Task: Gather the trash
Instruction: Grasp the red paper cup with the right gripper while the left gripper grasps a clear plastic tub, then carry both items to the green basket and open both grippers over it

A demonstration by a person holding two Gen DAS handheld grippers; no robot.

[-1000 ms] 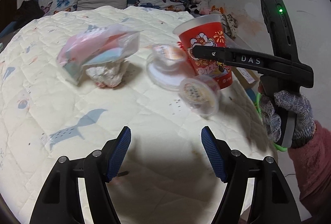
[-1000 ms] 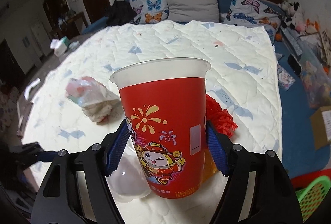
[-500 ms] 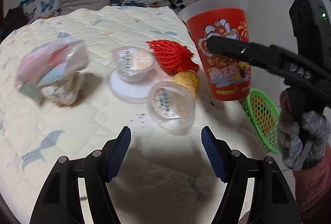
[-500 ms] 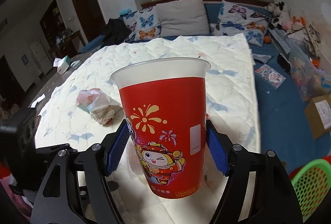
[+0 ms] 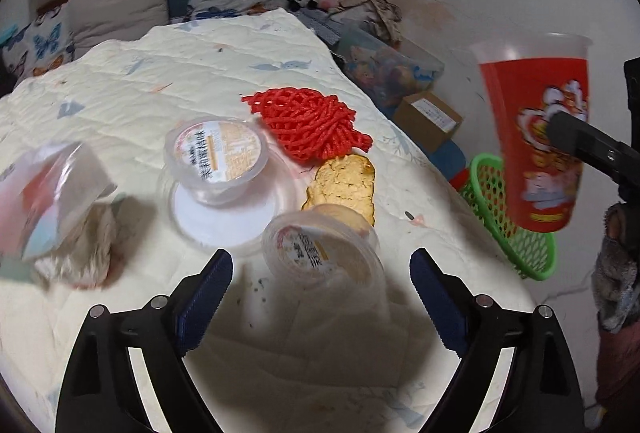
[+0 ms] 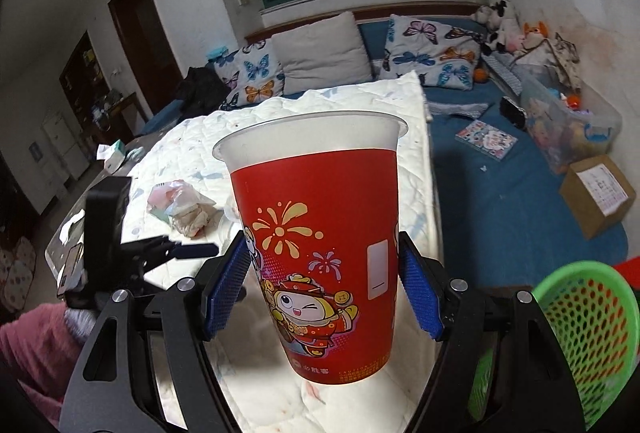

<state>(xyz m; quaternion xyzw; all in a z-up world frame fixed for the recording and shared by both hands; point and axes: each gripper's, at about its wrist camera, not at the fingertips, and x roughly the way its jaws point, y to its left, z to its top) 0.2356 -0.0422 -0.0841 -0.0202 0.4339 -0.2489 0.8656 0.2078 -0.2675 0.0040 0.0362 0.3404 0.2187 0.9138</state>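
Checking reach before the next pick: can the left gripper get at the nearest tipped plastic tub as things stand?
Probably yes: the left gripper, jaws just opened wide and empty, faces the plastic tub, nothing between.

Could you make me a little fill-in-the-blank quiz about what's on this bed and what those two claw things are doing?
1. The right gripper is clamped on a tall ____ cup.
2. The left gripper holds ____.
3. The basket beside the bed is ____ in colour.
4. The foam net on the quilt is ____.

Missing words: red; nothing; green; red
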